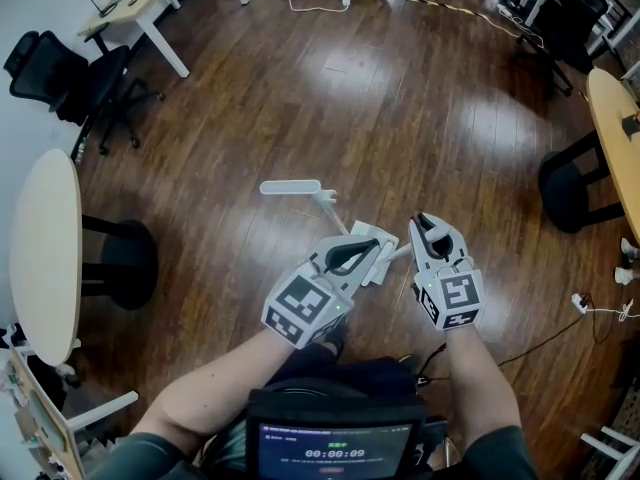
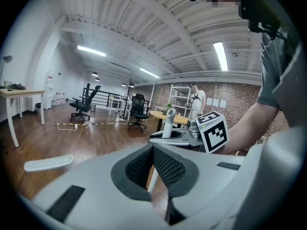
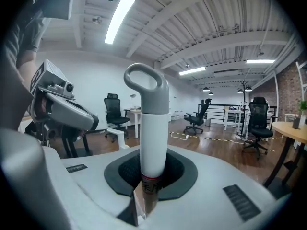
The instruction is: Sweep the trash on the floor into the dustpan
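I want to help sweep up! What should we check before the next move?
1. Right gripper has the white handle: ok, fingers shut on it.
2. Left gripper holds something: cannot tell; fingertips meet, a thin white rod shows in the gap.
3. Trash in sight: not ok, none shows on the wooden floor.
4. Dustpan in place: cannot tell.
5. Room to sweep: ok, the black chair stands off to the side.
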{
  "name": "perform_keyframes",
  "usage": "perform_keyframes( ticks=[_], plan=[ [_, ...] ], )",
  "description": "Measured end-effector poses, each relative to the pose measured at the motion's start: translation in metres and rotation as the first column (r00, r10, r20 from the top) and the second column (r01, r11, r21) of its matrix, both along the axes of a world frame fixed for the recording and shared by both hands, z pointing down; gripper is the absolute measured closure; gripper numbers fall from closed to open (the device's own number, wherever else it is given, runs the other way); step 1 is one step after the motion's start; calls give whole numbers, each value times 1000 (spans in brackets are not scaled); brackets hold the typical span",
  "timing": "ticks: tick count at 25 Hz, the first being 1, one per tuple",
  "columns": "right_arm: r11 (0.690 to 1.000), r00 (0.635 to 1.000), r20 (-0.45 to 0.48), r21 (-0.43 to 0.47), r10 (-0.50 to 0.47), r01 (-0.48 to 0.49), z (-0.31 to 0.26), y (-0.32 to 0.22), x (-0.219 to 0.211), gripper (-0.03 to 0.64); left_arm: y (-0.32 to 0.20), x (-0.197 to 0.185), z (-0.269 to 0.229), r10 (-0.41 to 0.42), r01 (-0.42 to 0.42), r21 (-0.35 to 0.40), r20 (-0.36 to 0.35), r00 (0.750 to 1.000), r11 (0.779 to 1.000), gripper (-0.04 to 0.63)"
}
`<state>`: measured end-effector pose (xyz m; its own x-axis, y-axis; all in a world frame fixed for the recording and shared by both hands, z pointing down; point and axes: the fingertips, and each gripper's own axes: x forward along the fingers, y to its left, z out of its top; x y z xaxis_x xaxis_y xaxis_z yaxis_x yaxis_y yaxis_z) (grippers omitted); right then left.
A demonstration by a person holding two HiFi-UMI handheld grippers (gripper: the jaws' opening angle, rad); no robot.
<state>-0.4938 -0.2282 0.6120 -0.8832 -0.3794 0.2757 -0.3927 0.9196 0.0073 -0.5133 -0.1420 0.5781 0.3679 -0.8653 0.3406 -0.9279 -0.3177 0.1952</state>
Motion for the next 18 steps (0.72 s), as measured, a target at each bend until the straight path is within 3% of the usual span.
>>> perform_keyframes(
  ticks=[10, 18],
  plan=[
    [999, 1000, 29, 43, 11, -13, -69, 27, 52, 560, 1, 28, -31, 38, -38, 16, -41, 998, 999, 589],
    [984, 978, 131, 45, 162, -169, -161, 6, 145, 560, -25, 103, -70, 101, -97, 61, -69, 992, 993, 589]
  ],
)
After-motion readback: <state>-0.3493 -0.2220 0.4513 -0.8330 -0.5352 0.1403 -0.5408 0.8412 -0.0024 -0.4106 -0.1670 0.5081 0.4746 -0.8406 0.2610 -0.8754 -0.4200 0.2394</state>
